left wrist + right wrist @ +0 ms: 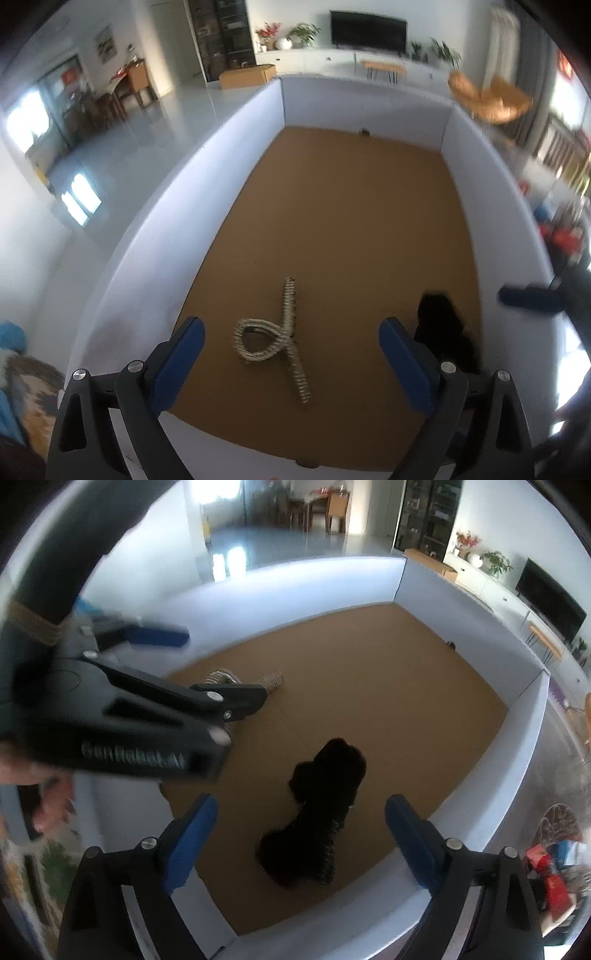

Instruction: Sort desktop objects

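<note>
In the left wrist view, the left tool (291, 347) is hanging released, jaws spread wide with nothing between the pads, over a pale coiled spring cord (275, 341) that is lying looped on the brown table (351, 206) toward six o'clock. A black clip (445, 328) is sitting just beside the cord, at about four o'clock, partly hidden behind the right-hand pad. The right tool (532, 297) is poking in at three o'clock.

In the right wrist view, the right tool (301, 845) is likewise gaping empty above the black clip (317, 812), which is lying near the white wall (524, 738) at six o'clock. The left tool (207, 672) is crowding in at nine o'clock.

Likely risks: the two tools are working close and could knock together; the springy cord could slip or drag out of a pinch on one strand; the clip's dark, blurred outline is making a centred grip uncertain.
</note>
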A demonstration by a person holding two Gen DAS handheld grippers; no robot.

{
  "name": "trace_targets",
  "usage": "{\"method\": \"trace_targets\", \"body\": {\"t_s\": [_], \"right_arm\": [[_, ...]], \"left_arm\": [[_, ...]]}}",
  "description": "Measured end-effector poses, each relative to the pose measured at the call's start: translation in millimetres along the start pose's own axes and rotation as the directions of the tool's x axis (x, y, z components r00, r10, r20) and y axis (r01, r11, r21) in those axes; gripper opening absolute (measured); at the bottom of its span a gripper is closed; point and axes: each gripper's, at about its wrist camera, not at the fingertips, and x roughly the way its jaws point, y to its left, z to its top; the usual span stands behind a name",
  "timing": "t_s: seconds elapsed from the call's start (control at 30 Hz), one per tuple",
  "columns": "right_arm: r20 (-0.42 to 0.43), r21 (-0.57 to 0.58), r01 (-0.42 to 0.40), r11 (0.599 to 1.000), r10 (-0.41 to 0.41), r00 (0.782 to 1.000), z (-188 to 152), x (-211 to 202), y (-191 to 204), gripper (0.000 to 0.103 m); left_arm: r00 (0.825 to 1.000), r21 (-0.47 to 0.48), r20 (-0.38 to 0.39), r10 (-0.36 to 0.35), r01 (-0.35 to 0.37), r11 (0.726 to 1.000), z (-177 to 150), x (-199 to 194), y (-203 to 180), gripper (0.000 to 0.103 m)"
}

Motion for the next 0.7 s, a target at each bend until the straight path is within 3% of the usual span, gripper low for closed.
{"method": "trace_targets", "body": {"t_s": [0.23,0.3,0.4,0.5,0.6,0.7], "right_arm": [[0.02,-0.067,0.005,0.998,-0.004,1.0,-2.7,-2.3,-5.5,0.093],[0.001,-0.062,0.034,0.998,-0.034,0.999,-4.3,-1.1,-6.8,0.093],[0.013,-0.044,0.053,0.998,-0.052,0.999,-12.5,-3.0,-15.4,0.094],[0.04,-0.076,0.073,0.994,-0.07,0.997,-23.0,-6.3,-16.9,0.093],[0.087,-0.028,0.028,0.999,-0.026,0.996,-29.8,-21.5,-23.4,0.093],[0.154,0.056,-0.037,0.998,0.028,0.988,-36.7,-45.4,-36.0,0.095]], "left_arm": [[0.999,-0.072,0.038,-0.011,0.014,0.997,-1.3,-5.1,5.0,0.096],[0.997,-0.085,0.028,-0.076,0.078,0.993,-3.8,-6.0,-3.6,0.096],[0.998,-0.028,0.039,-0.058,0.06,0.998,-7.3,-12.1,-26.8,0.096],[0.997,-0.045,0.031,-0.069,0.07,0.997,-2.4,-10.8,-33.3,0.096],[0.997,-0.091,0.028,-0.066,0.068,0.994,-1.4,-10.8,-27.8,0.096],[0.994,-0.159,0.087,-0.063,0.077,0.984,-8.8,-21.8,-21.9,0.096]]}}
